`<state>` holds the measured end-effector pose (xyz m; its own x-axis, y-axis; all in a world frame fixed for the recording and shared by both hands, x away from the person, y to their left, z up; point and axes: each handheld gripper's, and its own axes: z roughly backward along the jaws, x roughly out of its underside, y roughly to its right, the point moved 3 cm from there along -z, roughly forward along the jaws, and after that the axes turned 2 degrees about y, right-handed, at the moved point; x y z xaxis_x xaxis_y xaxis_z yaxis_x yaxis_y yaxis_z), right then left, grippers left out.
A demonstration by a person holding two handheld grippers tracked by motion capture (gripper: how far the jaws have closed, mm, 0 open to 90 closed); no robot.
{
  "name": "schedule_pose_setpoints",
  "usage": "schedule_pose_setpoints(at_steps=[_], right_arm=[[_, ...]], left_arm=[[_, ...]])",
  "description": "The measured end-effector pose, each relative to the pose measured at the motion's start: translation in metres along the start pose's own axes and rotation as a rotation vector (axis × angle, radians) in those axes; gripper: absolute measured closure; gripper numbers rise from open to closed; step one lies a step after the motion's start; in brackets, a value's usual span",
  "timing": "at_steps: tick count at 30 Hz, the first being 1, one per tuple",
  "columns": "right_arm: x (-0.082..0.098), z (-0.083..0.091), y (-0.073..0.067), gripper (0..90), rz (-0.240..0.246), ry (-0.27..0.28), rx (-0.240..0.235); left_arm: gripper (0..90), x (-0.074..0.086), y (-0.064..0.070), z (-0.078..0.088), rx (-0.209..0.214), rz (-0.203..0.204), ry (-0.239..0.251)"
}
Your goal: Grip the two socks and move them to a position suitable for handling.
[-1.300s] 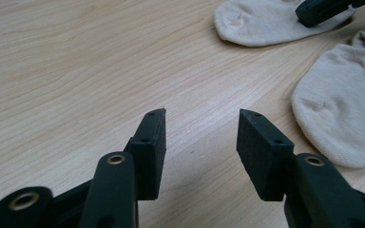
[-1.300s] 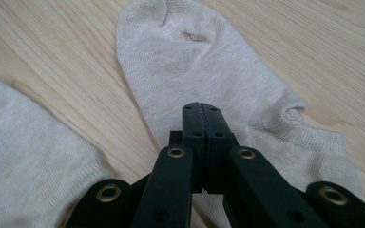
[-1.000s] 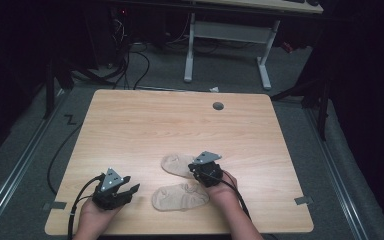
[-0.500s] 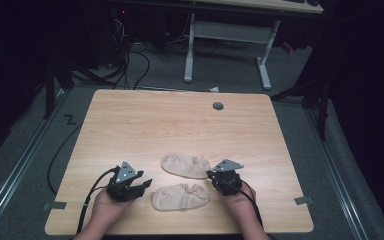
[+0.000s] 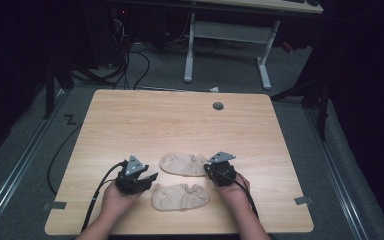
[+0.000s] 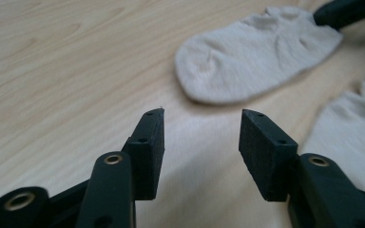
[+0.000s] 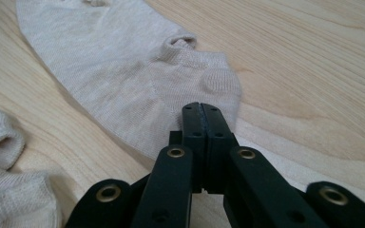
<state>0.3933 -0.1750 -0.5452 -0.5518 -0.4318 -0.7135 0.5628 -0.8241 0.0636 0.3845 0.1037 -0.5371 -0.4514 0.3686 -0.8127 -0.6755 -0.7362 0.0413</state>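
Near the table's (image 5: 180,120) front edge, the left hand-held gripper (image 6: 202,126) hovers with jaws spread and empty, beside the nearer sock (image 5: 180,196). The right hand-held gripper (image 7: 203,114), jaws pressed together, pinches the edge of the farther sock (image 7: 123,80), which lies flat just beyond.

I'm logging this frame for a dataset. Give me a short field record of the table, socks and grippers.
surface: wooden table
far sock: flat, beige
near sock: flat, beige, apart from the far one
left gripper: open, over bare wood, holding nothing
right gripper: jaws together at the far sock's edge; whether they pinch fabric is unclear
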Motion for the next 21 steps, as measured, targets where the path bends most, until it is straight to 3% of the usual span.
schedule_pose_setpoints(at_steps=[4,7,9,11,15,17,19,21], right_arm=[[-0.001,-0.001,0.001,89.9,0.0,0.001,0.0],[0.0,-0.001,0.001,89.8,0.0,0.003,-0.005],[0.0,-0.001,0.001,89.8,0.001,0.005,-0.001],[0.0,-0.001,0.001,89.5,0.0,0.005,-0.001],[-0.003,0.005,0.004,78.5,-0.043,0.044,-0.008],[-0.004,0.006,0.007,66.8,-0.078,0.069,0.0],[-0.003,0.001,0.01,59.4,-0.11,0.05,-0.001],[-0.001,-0.003,0.01,55.6,-0.129,0.028,-0.039]], left_arm=[[51.3,-0.015,-0.007,-0.026,0.01,0.046,-0.005],[51.6,-0.023,-0.008,-0.039,-0.015,0.016,-0.029],[52.1,-0.027,-0.009,-0.046,-0.008,0.03,-0.039],[59.6,-0.026,-0.008,-0.053,0.001,0.028,-0.072],[69.8,-0.024,-0.007,-0.055,0.006,0.026,-0.077],[75.3,-0.023,-0.003,-0.054,0.015,0.005,-0.078],[79.9,-0.021,-0.001,-0.052,0.017,0.005,-0.077],[82.2,-0.019,0.001,-0.05,0.019,0.0,-0.077]])
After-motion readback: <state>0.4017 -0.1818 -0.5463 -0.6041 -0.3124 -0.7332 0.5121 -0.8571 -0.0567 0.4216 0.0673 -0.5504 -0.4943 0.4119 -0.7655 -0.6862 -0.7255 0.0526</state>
